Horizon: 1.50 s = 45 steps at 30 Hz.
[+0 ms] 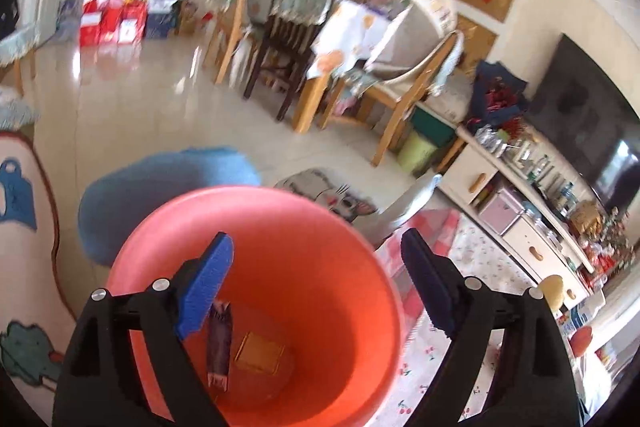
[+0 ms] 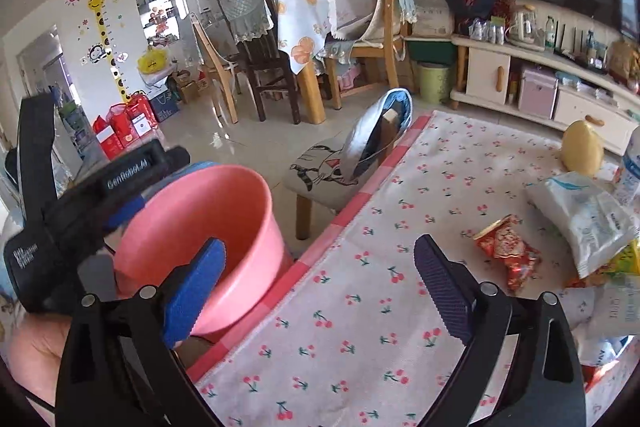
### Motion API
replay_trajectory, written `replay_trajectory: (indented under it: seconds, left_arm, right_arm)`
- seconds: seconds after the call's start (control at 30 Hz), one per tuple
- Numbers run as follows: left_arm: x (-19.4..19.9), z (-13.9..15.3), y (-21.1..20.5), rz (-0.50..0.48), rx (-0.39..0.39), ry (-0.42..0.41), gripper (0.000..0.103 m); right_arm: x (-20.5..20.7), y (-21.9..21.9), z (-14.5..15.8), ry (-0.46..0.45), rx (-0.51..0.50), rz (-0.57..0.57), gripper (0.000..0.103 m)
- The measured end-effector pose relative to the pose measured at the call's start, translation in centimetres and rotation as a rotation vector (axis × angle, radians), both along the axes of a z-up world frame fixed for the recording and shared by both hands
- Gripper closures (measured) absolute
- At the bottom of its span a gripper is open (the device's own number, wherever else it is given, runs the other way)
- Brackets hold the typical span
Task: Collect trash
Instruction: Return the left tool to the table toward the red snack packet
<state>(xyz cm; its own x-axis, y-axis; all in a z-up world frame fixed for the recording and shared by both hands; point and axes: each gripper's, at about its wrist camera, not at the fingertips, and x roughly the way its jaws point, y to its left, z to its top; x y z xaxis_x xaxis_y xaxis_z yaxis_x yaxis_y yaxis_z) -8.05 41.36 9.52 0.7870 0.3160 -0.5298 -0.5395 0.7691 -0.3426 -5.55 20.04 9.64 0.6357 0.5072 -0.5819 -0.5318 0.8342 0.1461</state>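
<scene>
Left claw [image 1: 316,267] spread wide, nothing between the pads, hanging over the mouth of the pink bin [image 1: 304,211] at lower centre of the left wrist view. Two pieces already down at the bin's bottom: a dark wrapper [image 1: 219,343] leaning against the wall, a flat yellow packet [image 1: 260,353] beside it. Right claw [image 2: 320,275] likewise parted and empty, low over the counter [image 2: 360,327] with its cherry-print cloth. From the right wrist view, bin at lower left, just off the counter's pink-checked edge, with the left tool [image 2: 80,211] at its rim; whether the left fingers touch the rim cannot be told. Trash left on the cloth at right of frame: a crumpled red snack wrapper [image 2: 506,253] nearest, a white and blue bag [image 2: 584,223] just beyond it toward the right edge, more packaging crowded at lower right, partly cut off. Yellow egg-shaped object [image 2: 580,147] farther up; probably not trash, uncertain. Likely step: reach right for the red wrapper. Best done by swinging the claw rightward, straddling the wrapper's bunched middle, pressing slightly into the cloth before closing so foil does not slip out. Risk: pinching the cloth along with it. Bin best kept close against the counter edge for a short carry.
</scene>
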Motion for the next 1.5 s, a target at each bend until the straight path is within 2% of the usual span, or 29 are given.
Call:
replay_trajectory:
  seconds: [0.1,0.2,0.3,0.43,0.77,0.97,1.27,1.5]
  left_arm:
    - [0.6,0.8,-2.0,-0.071,0.053,-0.019,0.016]
    - [1.2,1.6,-3.9,-0.119,0.119,0.003,0.016]
    - [1.7,2.0,-5.8,-0.158,0.183,0.031,0.016]
    - [1.9,2.2,-8.0,-0.221,0.213,0.048,0.016]
    - [2.3,1.5,-13.3,-0.371,0.318,0.084,0.016]
    - [2.7,1.0,-15.8,-0.449,0.303,0.087,0.016]
    - [2.1,0.9,-20.8,-0.575,0.363,0.057,0.016]
    - [1.7,0.1,-24.2,-0.669,0.394,0.069,0.016]
  right_arm:
    - [-1.4,-2.2,-0.7,-0.068,-0.031,-0.021,0.007]
    - [-2.7,-4.5,-1.1,-0.105,-0.061,-0.057,0.006]
    - [-3.4,-6.6,-1.5,-0.086,-0.077,-0.089,0.005]
    - [-4.5,-9.4,-1.8,-0.065,-0.084,-0.130,0.005]
    - [-6.3,-14.5,-1.6,-0.075,-0.092,-0.216,0.005]
    - [-7.1,-17.2,-1.8,-0.054,-0.083,-0.240,0.005]
    - [-8.0,-21.0,-1.4,-0.057,-0.043,-0.244,0.005]
    - [-7.8,-24.6,-1.3,-0.032,-0.018,-0.305,0.005]
